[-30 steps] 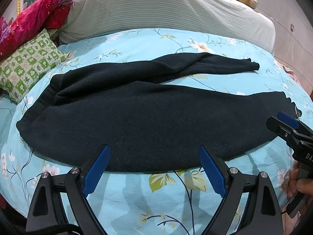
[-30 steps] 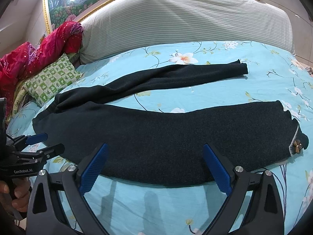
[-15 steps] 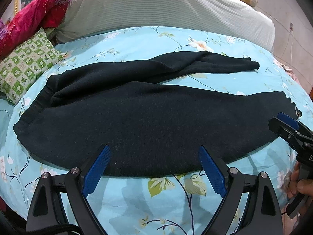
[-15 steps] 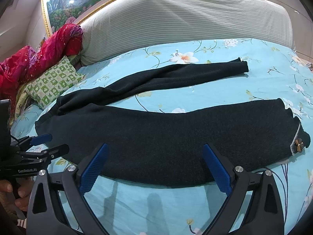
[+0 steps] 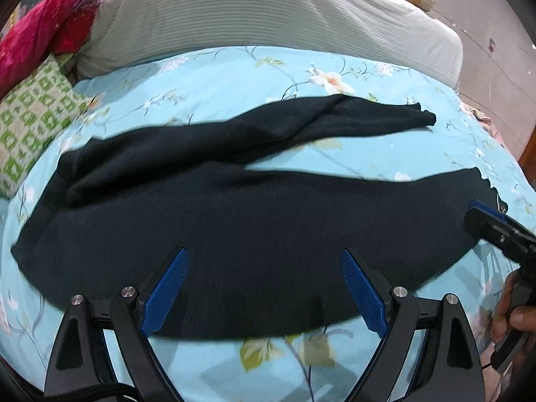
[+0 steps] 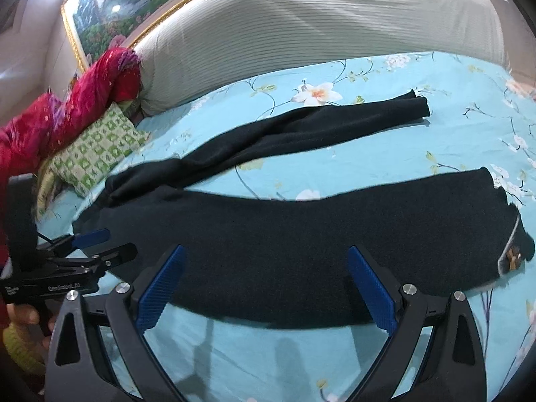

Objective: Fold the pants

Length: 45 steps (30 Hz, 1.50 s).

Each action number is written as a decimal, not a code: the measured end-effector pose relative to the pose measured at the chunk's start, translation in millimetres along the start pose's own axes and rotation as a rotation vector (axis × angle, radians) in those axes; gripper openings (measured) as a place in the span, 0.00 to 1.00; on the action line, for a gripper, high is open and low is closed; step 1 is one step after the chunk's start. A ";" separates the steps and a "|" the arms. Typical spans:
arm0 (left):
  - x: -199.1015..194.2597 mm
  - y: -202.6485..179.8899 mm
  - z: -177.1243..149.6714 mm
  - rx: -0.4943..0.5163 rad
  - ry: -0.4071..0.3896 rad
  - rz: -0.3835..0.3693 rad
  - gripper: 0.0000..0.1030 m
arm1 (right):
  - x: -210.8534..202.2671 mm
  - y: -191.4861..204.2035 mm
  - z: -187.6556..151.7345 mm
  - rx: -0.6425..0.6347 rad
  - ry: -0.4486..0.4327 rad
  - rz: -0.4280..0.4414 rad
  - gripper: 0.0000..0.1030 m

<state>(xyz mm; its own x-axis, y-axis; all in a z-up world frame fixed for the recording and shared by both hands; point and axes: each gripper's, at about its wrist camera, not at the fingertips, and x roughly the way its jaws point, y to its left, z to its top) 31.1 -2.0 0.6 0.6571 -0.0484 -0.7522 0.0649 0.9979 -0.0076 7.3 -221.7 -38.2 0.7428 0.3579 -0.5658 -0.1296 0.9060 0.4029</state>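
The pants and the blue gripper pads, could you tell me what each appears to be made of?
The pants look like a thick, soft knit or fleece in matte black: the surface is fuzzy, with no sheen and rounded folds, though the exact fibre cannot be told. The pads on the right gripper look like moulded blue rubber or plastic, judging by their fine ribbed grid texture.

one pants, two grippers: left gripper, right gripper, one green pillow.
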 end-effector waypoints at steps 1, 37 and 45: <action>2.4 -1.6 7.2 0.012 0.002 0.004 0.89 | -1.6 -2.2 3.5 -0.004 -0.013 -0.001 0.94; 249.4 -88.0 241.8 0.305 0.434 -0.241 0.21 | 154.1 -188.9 246.0 -0.006 0.308 -0.132 0.09; 185.6 -82.1 230.6 0.302 0.389 -0.359 0.07 | 84.5 -173.5 252.8 -0.022 0.179 0.019 0.07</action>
<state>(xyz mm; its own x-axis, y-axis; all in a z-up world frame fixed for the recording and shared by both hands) 320.9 -103.0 13.6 0.2356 -0.3027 -0.9235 0.4789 0.8630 -0.1607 258.5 -405.8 25.9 0.6112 0.4080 -0.6782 -0.1587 0.9027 0.4000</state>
